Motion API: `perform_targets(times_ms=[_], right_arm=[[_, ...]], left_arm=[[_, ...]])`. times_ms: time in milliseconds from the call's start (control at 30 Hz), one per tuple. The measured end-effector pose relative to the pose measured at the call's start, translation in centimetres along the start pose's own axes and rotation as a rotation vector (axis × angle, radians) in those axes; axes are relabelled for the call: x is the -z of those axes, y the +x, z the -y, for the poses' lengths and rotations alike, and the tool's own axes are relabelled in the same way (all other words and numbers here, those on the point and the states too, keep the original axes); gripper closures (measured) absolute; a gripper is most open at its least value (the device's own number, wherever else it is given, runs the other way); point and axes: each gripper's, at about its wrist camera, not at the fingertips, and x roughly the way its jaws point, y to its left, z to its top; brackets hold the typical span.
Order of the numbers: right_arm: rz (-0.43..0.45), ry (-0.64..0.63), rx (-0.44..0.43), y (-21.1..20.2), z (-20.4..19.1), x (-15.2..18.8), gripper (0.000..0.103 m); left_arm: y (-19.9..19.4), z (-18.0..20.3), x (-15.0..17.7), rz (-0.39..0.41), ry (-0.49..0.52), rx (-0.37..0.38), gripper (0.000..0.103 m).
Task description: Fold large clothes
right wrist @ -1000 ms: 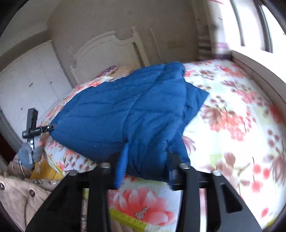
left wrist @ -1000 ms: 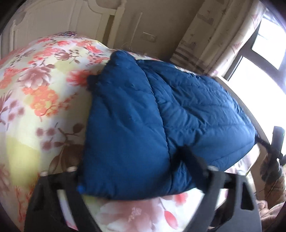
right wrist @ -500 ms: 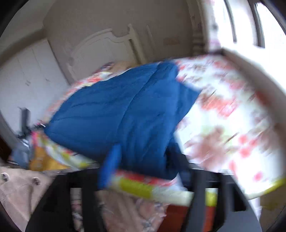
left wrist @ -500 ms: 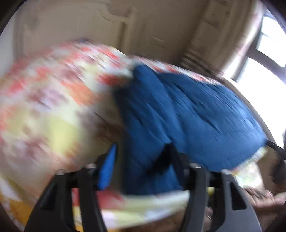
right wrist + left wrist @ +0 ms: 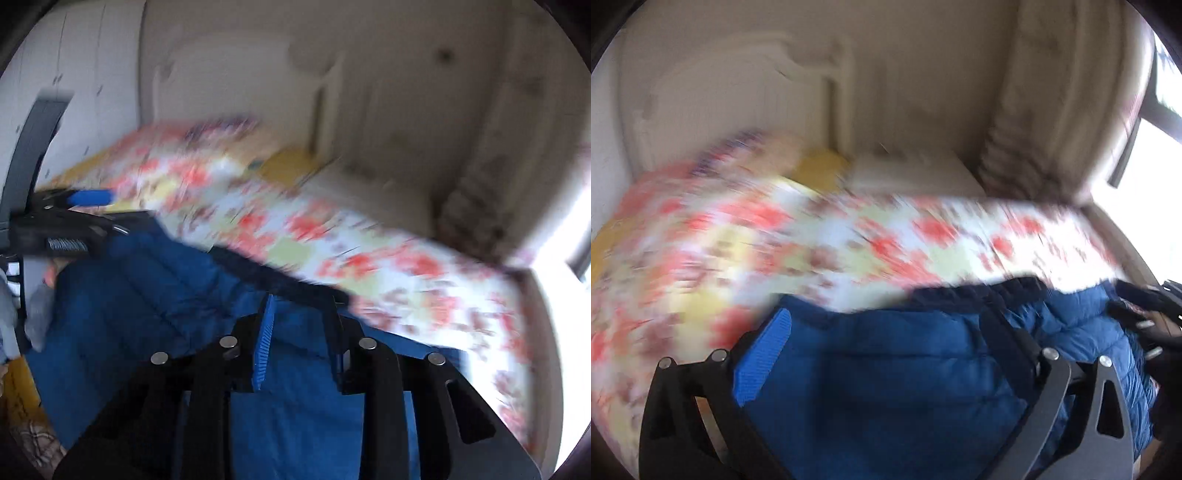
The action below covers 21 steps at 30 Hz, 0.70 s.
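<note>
left gripper [image 5: 886,343]: wide, blue quilted jacket [image 5: 905,387] fills gap, grip unclear | right gripper [image 5: 299,332]: narrow, clamps jacket | right view only: wardrobe [image 5: 85,92]

Both pictures are very blurry. Bright light pours in from the window [image 5: 1161,206] on the right. The round edges bend and go dark.

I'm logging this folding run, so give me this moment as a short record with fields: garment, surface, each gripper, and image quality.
garment: dark blue quilted padded jacket, pulled to the near edge of the bed
surface: bed with red and yellow floral bedspread, white headboard behind
left gripper: jaws wide, jacket fabric between them; grip cannot be told
right gripper: jaws partly closed, jacket fabric between them; grip cannot be told
image quality: strong motion blur in both wrist views
</note>
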Motion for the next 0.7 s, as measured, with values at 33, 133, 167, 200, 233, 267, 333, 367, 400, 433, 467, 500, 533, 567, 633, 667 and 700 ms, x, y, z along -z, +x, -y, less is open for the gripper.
perform_targets(times_ms=[33,133,167,200,233,267,333,367,400,433,467,500,533,567,633,667,700], right_arm=[[-0.051,-0.051,0.022,2.5,-0.7,0.0,0.076],[-0.179,-0.067,0.015,8.8,-0.3,2.2,0.075],[-0.16,-0.022,-0.017,8.9,0.4,2.1,0.076],[-0.155,0.001,-0.034,8.7,1.0,2.2,0.075],[-0.152,0.01,-0.044,8.8,1.4,2.2,0.075],[-0.146,0.018,-0.051,8.9,1.6,2.4,0.075],[-0.13,0.048,-0.078,9.0,2.1,2.5,0.075],[-0.126,0.054,-0.083,9.0,1.8,2.6,0.075],[-0.121,0.059,-0.087,8.9,1.8,2.6,0.075],[-0.116,0.061,-0.086,8.7,1.7,2.7,0.075],[-0.113,0.059,-0.081,8.5,1.4,2.7,0.075],[-0.11,0.053,-0.076,8.2,1.2,2.7,0.075],[-0.113,0.059,-0.078,7.9,1.2,2.5,0.075],[-0.113,0.068,-0.068,7.7,1.4,2.2,0.075],[-0.071,0.064,0.037,5.6,2.1,1.6,0.075],[-0.052,0.063,0.084,4.9,2.8,1.5,0.072],[-0.05,0.084,0.115,4.5,3.8,1.6,0.07]], left_arm=[[1.9,0.9,-0.3,-0.036,0.038,0.013,0.002],[7.0,2.9,1.3,-0.111,0.125,-0.028,0.002],[9.5,2.8,2.0,-0.186,0.121,-0.013,0.002],[10.3,2.5,2.1,-0.197,0.094,-0.002,0.002],[10.4,2.2,2.0,-0.188,0.076,0.005,0.002],[10.7,2.0,2.0,-0.187,0.068,0.015,0.002],[10.8,1.6,2.4,-0.183,0.059,0.031,0.002],[10.9,1.5,2.3,-0.178,0.053,0.037,0.002],[10.8,1.3,2.4,-0.174,0.049,0.042,0.002],[10.9,1.3,2.5,-0.171,0.048,0.043,0.002],[11.1,1.5,2.4,-0.169,0.05,0.04,0.002],[11.0,1.5,2.4,-0.167,0.054,0.036,0.002],[11.0,1.5,2.5,-0.165,0.058,0.032,0.002],[10.8,1.7,2.5,-0.164,0.059,0.032,0.002],[11.0,1.9,2.3,-0.164,0.06,0.032,0.002],[10.9,1.9,2.4,-0.163,0.059,0.033,0.002],[11.0,1.9,2.3,-0.164,0.059,0.032,0.002]])
